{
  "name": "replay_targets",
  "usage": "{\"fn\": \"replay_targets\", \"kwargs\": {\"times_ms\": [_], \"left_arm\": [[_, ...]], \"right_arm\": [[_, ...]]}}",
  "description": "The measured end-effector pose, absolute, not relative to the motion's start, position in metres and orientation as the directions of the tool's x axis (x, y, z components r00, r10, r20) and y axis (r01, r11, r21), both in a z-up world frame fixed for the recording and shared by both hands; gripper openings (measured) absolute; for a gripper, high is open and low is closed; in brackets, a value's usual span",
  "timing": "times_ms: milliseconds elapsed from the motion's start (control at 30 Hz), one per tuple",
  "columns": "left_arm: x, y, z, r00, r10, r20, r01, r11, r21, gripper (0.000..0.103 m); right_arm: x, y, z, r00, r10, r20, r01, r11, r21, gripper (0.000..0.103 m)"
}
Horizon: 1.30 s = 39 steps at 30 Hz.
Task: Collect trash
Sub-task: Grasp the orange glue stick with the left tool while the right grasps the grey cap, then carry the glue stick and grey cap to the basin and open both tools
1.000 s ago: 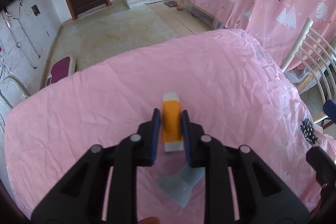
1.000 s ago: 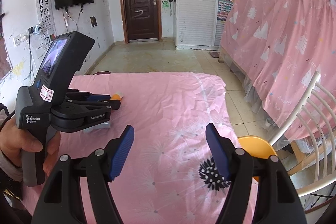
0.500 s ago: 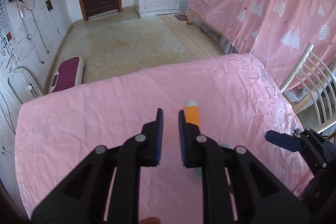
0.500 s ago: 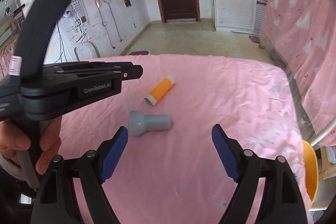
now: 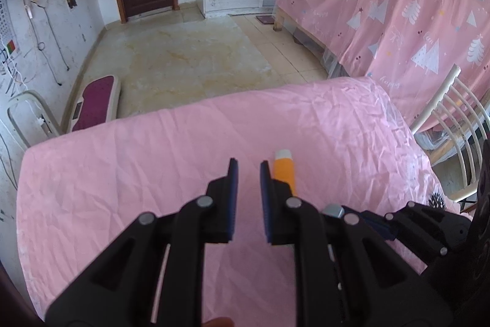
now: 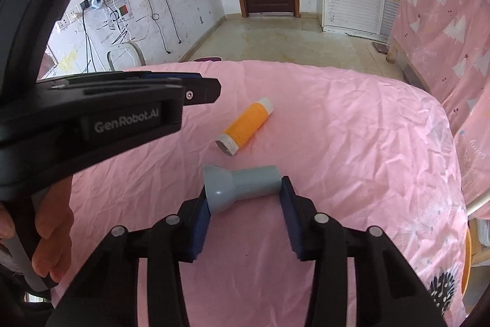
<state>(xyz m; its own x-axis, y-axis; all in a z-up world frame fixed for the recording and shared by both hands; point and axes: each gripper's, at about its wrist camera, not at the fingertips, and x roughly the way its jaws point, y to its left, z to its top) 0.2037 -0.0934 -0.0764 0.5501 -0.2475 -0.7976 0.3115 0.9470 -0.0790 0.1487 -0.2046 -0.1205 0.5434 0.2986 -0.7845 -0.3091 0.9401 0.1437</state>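
An orange tube with white ends (image 6: pixel 245 126) lies on the pink tablecloth (image 6: pixel 352 143); it also shows in the left wrist view (image 5: pixel 285 170), just right of my left gripper (image 5: pixel 247 170). My left gripper is nearly closed and empty, raised above the table. A grey funnel-shaped plastic piece (image 6: pixel 240 186) lies between the blue pads of my right gripper (image 6: pixel 245 192), which touch both of its ends. The left gripper body (image 6: pixel 122 112) hovers at the left in the right wrist view.
A white chair (image 5: pixel 453 124) stands at the table's right edge, with an orange seat (image 6: pixel 467 259) below. A pink curtain (image 5: pixel 398 5) hangs at the right. The tablecloth's far edge drops to tiled floor (image 5: pixel 190 60).
My left gripper let go of the orange tube and rose up to the left. My right gripper moved in and closed around the grey piece.
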Motion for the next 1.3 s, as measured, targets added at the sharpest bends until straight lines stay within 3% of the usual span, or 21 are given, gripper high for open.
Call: {"fn": "replay_targets", "kwargs": {"times_ms": [100, 167, 233, 300, 500, 533, 633, 833, 1300], "left_arm": [[0.207, -0.100, -0.082, 0.529, -0.255, -0.809, 0.323, 0.942, -0.086, 0.015], [0.208, -0.107, -0.087, 0.516, -0.254, -0.818, 0.331, 0.940, -0.083, 0.030], [0.209, -0.115, -0.092, 0.506, -0.248, -0.826, 0.345, 0.936, -0.070, 0.038], [0.209, -0.119, -0.097, 0.495, -0.242, -0.835, 0.352, 0.934, -0.062, 0.038], [0.211, -0.132, -0.107, 0.504, -0.190, -0.843, 0.358, 0.934, 0.003, 0.038], [0.211, -0.134, -0.107, 0.506, -0.188, -0.842, 0.360, 0.933, 0.008, 0.035], [0.208, -0.141, -0.106, 0.521, -0.172, -0.836, 0.374, 0.926, 0.042, 0.015], [0.199, -0.156, -0.105, 0.539, -0.176, -0.824, 0.393, 0.917, 0.061, 0.014], [0.156, -0.236, -0.059, 0.526, -0.483, -0.700, 0.639, 0.768, -0.050, 0.014]], "right_arm": [[0.144, -0.214, -0.118, 0.557, 0.285, -0.780, -0.289, 0.947, 0.140, 0.033], [0.136, -0.224, -0.114, 0.574, 0.273, -0.772, -0.270, 0.953, 0.137, 0.033], [0.128, -0.239, -0.109, 0.593, 0.262, -0.762, -0.246, 0.959, 0.139, 0.033], [0.120, -0.255, -0.103, 0.614, 0.250, -0.749, -0.221, 0.965, 0.141, 0.033], [0.101, -0.290, -0.087, 0.664, 0.233, -0.711, -0.179, 0.972, 0.152, 0.033], [0.099, -0.295, -0.085, 0.671, 0.233, -0.704, -0.174, 0.972, 0.157, 0.033], [0.096, -0.309, -0.078, 0.690, 0.225, -0.688, -0.157, 0.974, 0.161, 0.033], [0.097, -0.336, -0.074, 0.714, 0.206, -0.669, -0.119, 0.977, 0.175, 0.033], [0.072, -0.415, -0.082, 0.754, 0.039, -0.656, 0.097, 0.981, 0.169, 0.033]]}}
